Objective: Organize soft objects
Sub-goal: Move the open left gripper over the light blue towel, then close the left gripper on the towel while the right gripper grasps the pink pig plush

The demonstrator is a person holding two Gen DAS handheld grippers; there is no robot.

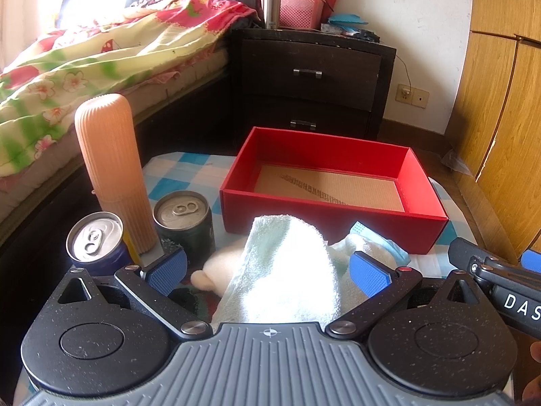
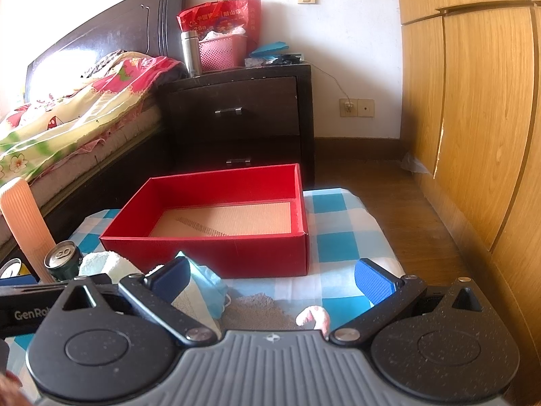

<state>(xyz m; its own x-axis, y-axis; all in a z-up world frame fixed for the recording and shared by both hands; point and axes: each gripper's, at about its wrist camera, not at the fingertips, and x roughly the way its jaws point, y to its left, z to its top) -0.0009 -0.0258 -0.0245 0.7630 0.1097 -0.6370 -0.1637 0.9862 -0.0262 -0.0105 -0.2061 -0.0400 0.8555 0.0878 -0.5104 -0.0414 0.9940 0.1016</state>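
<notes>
An open red box with a bare tan bottom stands at the far side of the checked tablecloth. My left gripper is open, and a humped pale mint towel lies between its blue pads without being pinched. A white plush piece and a blue face mask lie beside the towel. My right gripper is open just in front of the red box. The mask rests by its left pad, with a grey cloth and a pink soft piece below it.
A tall peach ribbed bottle and two drink cans stand at the table's left. A bed lies to the left, a dark nightstand behind the box, and a wooden wardrobe on the right.
</notes>
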